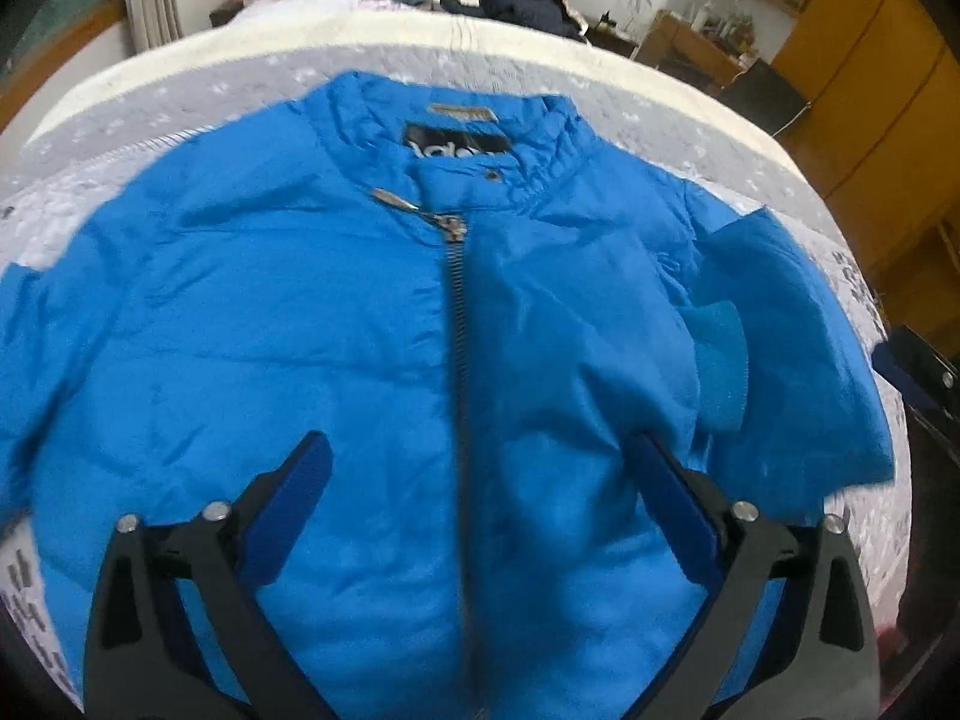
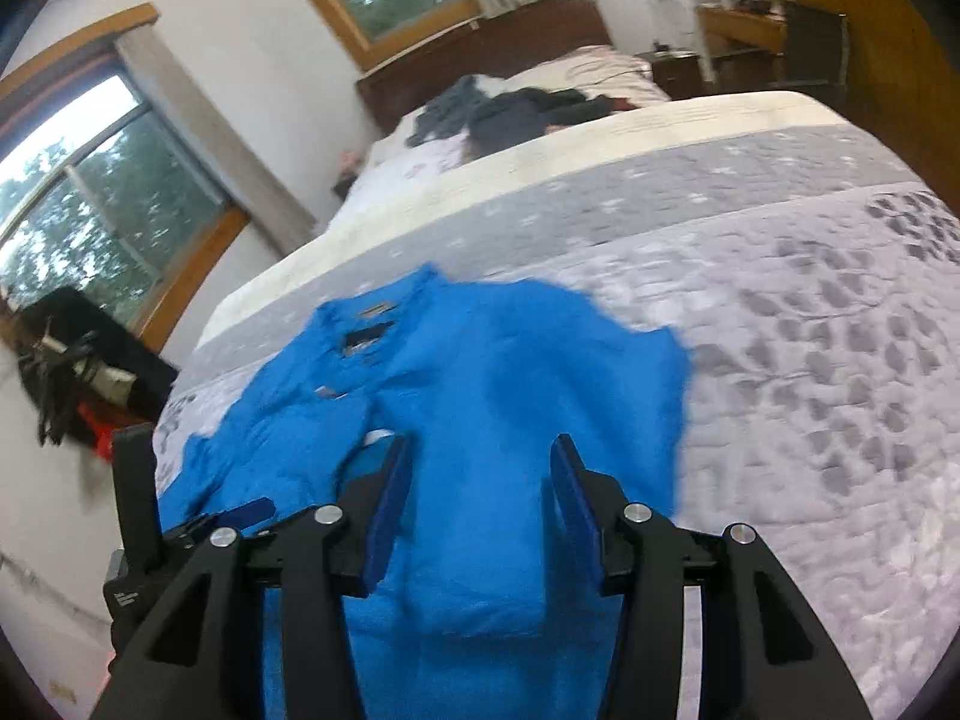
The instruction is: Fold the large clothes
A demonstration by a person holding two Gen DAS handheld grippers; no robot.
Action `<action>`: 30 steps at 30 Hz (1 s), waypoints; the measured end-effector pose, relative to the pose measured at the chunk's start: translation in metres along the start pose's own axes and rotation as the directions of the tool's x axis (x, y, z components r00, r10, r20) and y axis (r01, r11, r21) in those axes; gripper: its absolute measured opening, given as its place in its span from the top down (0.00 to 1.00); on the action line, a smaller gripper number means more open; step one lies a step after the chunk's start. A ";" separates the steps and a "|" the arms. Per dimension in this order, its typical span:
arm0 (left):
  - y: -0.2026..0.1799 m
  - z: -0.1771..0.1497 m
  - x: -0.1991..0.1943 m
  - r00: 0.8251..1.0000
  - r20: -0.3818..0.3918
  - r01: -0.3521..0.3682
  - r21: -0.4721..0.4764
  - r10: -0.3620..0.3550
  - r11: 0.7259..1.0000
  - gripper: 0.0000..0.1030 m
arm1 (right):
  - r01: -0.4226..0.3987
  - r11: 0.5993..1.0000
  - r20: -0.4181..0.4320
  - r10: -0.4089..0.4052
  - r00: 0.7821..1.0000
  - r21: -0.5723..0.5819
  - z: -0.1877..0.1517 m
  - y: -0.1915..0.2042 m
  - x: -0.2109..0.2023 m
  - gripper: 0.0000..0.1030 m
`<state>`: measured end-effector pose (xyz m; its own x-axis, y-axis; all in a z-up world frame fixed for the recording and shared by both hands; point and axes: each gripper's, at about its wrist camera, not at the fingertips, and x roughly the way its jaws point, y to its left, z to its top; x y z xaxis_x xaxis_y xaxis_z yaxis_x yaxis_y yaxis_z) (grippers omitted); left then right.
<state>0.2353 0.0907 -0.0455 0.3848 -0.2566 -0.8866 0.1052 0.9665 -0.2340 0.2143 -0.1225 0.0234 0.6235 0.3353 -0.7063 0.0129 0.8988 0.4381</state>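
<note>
Your blue jacket (image 1: 336, 324) lies flat and front-up on the grey quilt (image 1: 660, 114), zipped closed. In the left wrist view it fills the middle of the frame. The collar is toward the top and the hem runs out of the bottom edge. So its long axis, marked by the zipper (image 1: 459, 372), goes straight away from your left gripper (image 1: 480, 450), almost exactly between the two fingers.

Your left gripper is spread wide and holds nothing; it hovers over the lower chest of the jacket. Your right gripper (image 2: 480, 456) is also parted, a little less wide, and empty. It looks at the same jacket from the side, with blue cloth under and between the fingers.

The sleeve (image 1: 798, 360) at the right of the left view is already turned in over the body, with its cuff (image 1: 720, 360) near the centre. I judge that the right gripper is nearer to this side.
</note>
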 end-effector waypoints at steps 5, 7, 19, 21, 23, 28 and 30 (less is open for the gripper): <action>-0.017 0.004 0.004 0.998 0.004 0.069 0.005 -0.069 0.998 0.75 | 0.012 0.998 0.017 -0.013 1.000 0.055 0.007 -0.024 -0.003 0.52; -0.019 0.004 -0.001 0.997 0.032 0.067 0.013 -0.068 0.998 0.87 | 0.029 0.998 0.016 -0.030 0.999 0.057 0.007 -0.028 -0.003 0.52; 0.066 -0.011 -0.053 0.986 0.154 0.076 -0.069 -0.065 0.995 0.92 | -0.108 0.992 -0.163 0.118 0.980 0.070 -0.008 -0.017 0.049 0.53; 0.081 -0.014 -0.036 0.992 0.104 0.082 -0.098 -0.072 0.992 0.89 | -0.073 0.994 -0.203 0.088 0.975 0.081 -0.014 -0.021 0.067 0.57; 0.092 -0.018 -0.026 0.993 0.083 0.090 -0.116 -0.080 0.989 0.82 | -0.056 0.996 -0.211 0.070 0.975 0.074 -0.018 -0.023 0.079 0.58; 0.097 -0.021 -0.048 0.989 0.148 0.026 -0.111 -0.009 0.993 0.53 | -0.033 0.999 -0.196 0.040 0.980 0.039 -0.018 -0.014 0.073 0.57; 0.093 -0.022 -0.067 0.978 0.205 -0.005 -0.083 0.022 0.997 0.38 | -0.031 0.999 -0.183 0.037 0.982 0.034 -0.017 -0.010 0.064 0.54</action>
<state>0.1996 0.1981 -0.0169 0.5670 -0.2304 -0.7909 0.0265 0.9647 -0.2620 0.2402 -0.1048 -0.0355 0.4699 0.4144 -0.7794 0.0203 0.8776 0.4789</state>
